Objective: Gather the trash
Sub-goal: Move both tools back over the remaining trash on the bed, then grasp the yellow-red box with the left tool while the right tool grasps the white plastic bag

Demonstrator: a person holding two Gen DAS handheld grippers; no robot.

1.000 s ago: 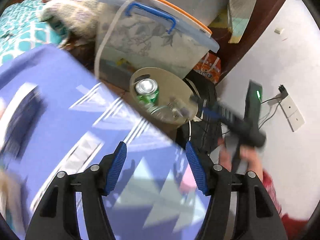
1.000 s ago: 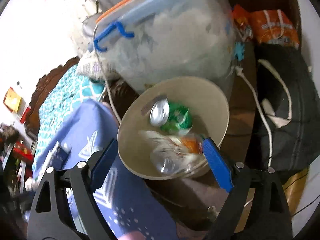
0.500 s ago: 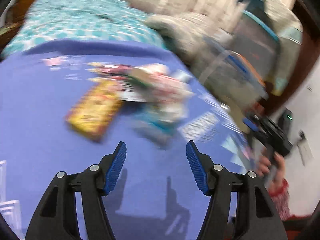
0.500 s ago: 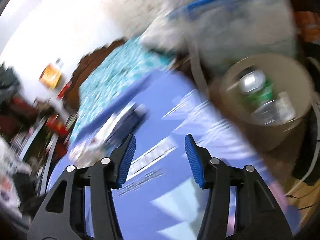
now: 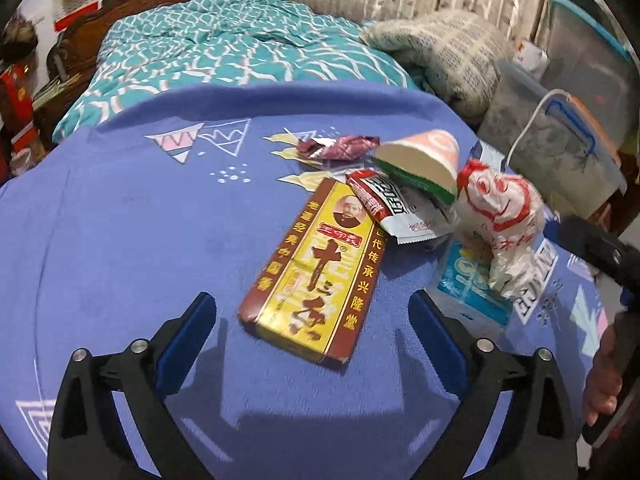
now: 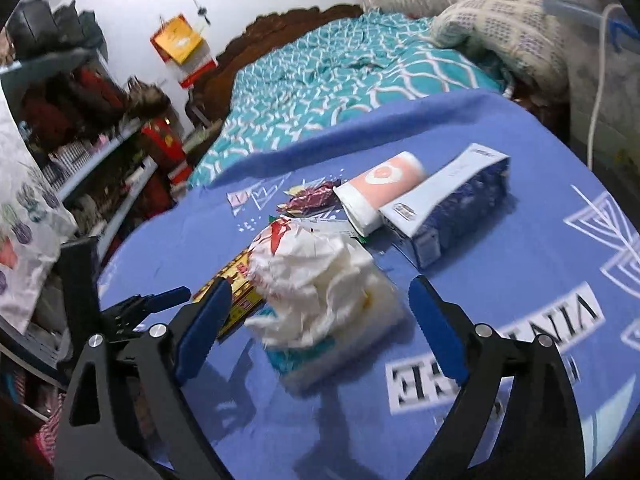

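My left tongs (image 5: 312,334) hang wide open over the blue tabletop (image 5: 120,240), jaws either side of the near end of the yellow-and-red box (image 5: 316,276). My right tongs (image 6: 316,320) gape open around the crumpled white wrapper (image 6: 316,280), which rests on a teal packet (image 6: 316,356). A paper cup (image 6: 380,196) and carton (image 6: 452,208) lie beyond.

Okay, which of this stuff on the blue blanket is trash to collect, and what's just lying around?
Trash:
yellow-red flat carton
crumpled white-red paper wrapper
pink paper cup
maroon foil wrapper
blue-white long box

Lying about:
teal patterned quilt
clear lidded storage bin
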